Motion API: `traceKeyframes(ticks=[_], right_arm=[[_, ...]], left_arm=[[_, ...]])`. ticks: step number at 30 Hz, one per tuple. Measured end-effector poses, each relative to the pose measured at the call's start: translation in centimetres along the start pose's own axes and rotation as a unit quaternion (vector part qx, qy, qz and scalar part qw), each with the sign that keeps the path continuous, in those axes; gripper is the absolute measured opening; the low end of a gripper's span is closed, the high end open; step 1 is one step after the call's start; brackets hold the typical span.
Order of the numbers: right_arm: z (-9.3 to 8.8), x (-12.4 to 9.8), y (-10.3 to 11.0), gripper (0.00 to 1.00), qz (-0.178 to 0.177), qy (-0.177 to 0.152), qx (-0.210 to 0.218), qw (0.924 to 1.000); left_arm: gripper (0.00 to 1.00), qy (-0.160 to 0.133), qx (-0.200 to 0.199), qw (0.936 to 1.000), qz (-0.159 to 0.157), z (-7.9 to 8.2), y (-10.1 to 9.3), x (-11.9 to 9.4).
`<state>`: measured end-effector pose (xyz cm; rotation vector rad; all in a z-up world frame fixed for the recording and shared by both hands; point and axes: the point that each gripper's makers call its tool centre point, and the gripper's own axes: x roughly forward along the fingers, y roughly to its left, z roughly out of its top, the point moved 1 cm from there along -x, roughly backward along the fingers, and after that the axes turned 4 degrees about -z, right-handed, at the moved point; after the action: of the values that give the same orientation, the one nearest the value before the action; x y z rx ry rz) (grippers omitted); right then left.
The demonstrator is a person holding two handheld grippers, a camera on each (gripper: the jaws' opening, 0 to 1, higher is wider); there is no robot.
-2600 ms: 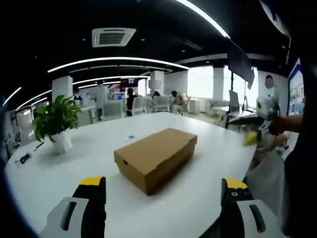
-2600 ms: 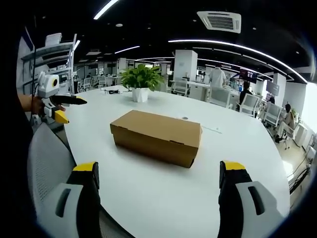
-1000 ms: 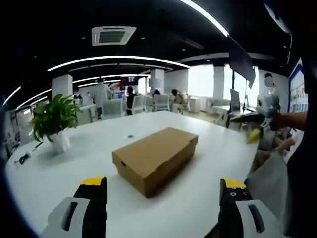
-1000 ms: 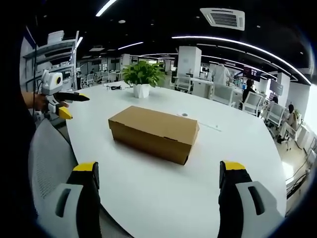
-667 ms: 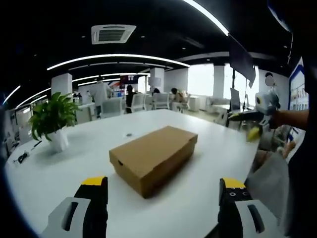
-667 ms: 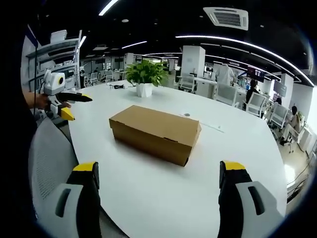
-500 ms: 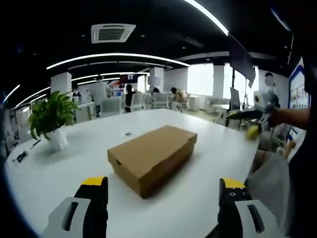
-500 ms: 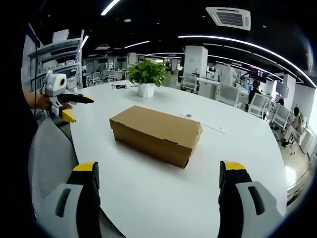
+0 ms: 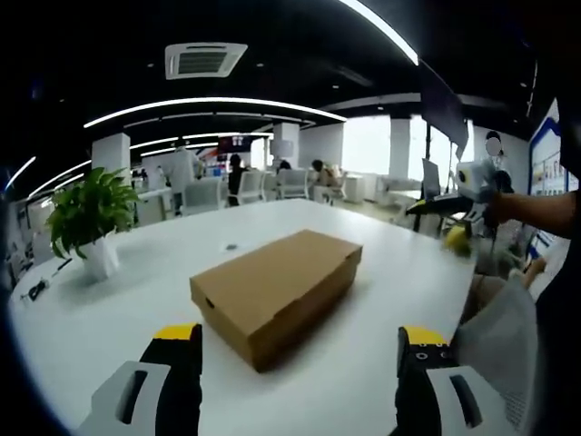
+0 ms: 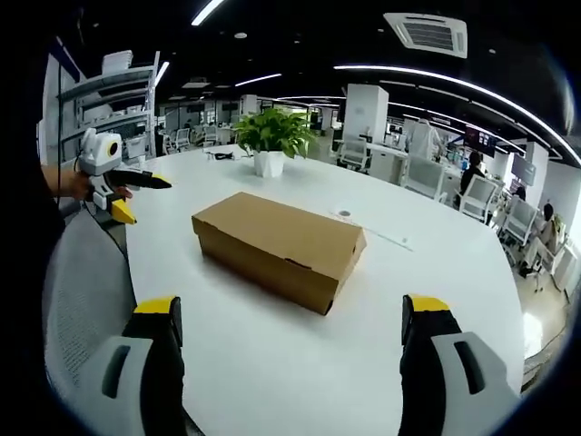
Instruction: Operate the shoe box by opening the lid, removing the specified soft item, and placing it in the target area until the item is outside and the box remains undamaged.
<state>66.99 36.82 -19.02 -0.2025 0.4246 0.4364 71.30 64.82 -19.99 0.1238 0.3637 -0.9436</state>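
a brown box (image 9: 275, 292) lies closed on the white bench (image 9: 100, 309), lid down flat, roughly mid-bench. in the right gripper view the same box (image 10: 277, 247) sits well ahead of the tongs, one short end turned toward the camera.

the left tongs (image 9: 300, 363) hang above the near edge of the bench, jaws spread wide with nothing between them, yellow tips flanking the box from a distance. the right tongs (image 10: 292, 331) are likewise spread wide and hold nothing, clear of the box.

in the left gripper view the right tongs (image 9: 447, 221) show off the far right side, held in a hand, apart from the bench edge. in the right gripper view the left tongs (image 10: 136, 197) show at the far left, just off the bench edge.

a potted plant (image 10: 270, 143) stands on the bench beyond the box, well apart from it. a grey mesh chair back (image 10: 77, 300) sits at lower left, just beside the bench.
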Motion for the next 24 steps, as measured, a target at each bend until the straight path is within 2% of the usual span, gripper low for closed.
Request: traceKeyframes(ticks=[9, 13, 21, 24], right_arm=[[0.5, 2.1, -2.1, 0.93, 0.021, -0.002, -0.01, 0.9997], [0.4, 3.1, -3.0, 0.91, 0.031, -0.001, -0.018, 0.9994], [-0.5, 5.1, -3.1, 0.86, 0.066, 0.011, -0.029, 0.9973], [-0.9, 6.0, -3.0, 0.84, 0.077, 0.017, -0.037, 0.9962]], left_arm=[[0.86, 0.001, 0.012, 0.9999, 0.001, 0.6, -0.1, 1.8], [0.85, -0.002, 0.002, 0.9999, 0.012, 0.8, 0.3, 2.6], [0.81, 0.005, -0.013, 0.9993, 0.035, -0.6, 2.6, 3.7], [0.8, 0.002, -0.02, 0.9988, 0.045, -0.5, 2.9, 3.7]])
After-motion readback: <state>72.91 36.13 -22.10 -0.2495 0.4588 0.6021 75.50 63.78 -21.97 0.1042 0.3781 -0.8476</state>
